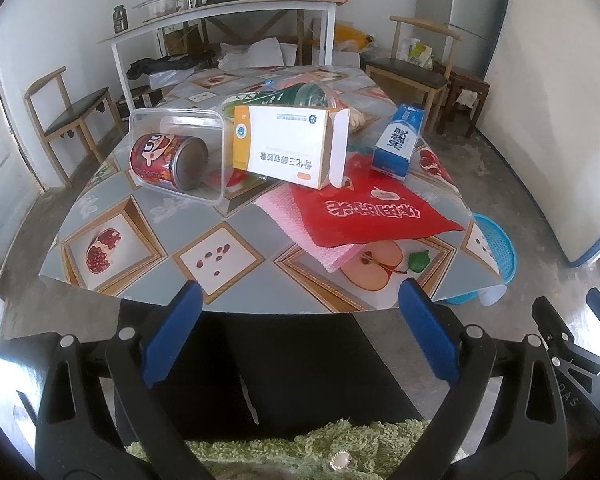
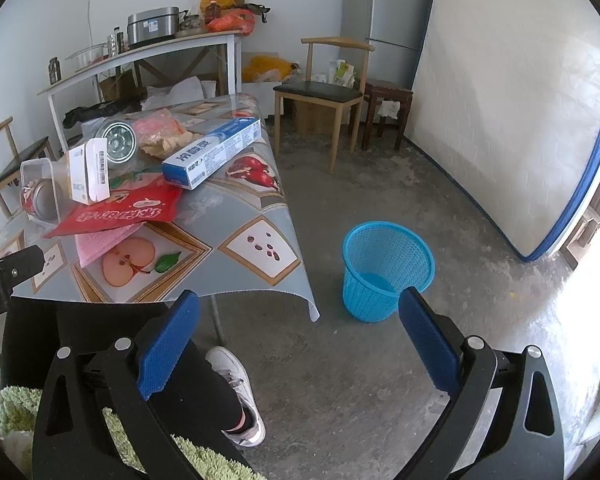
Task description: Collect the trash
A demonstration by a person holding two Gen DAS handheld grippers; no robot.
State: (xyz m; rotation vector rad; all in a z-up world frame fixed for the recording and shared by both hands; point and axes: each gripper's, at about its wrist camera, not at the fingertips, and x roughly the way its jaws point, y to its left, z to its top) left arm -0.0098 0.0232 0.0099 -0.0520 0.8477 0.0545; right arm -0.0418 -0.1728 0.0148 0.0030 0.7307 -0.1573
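Trash lies on the table (image 1: 140,240): a red can (image 1: 168,158) on its side inside a clear plastic box (image 1: 180,140), a white and orange medicine box (image 1: 288,144), a blue toothpaste box (image 1: 398,142), a red packet (image 1: 376,212) over a pink cloth (image 1: 300,220), and a clear cup (image 1: 312,94) behind. A blue mesh bin (image 2: 386,270) stands on the floor right of the table. My left gripper (image 1: 300,336) is open and empty, short of the table's near edge. My right gripper (image 2: 300,344) is open and empty above the floor, left of the bin.
Wooden chairs stand at the left (image 1: 72,120) and back right (image 2: 324,92). A white shelf table (image 1: 220,16) with pots is behind. A fridge (image 2: 388,20) and a leaning mattress (image 2: 508,120) are at the right. The person's leg and shoe (image 2: 236,392) are below.
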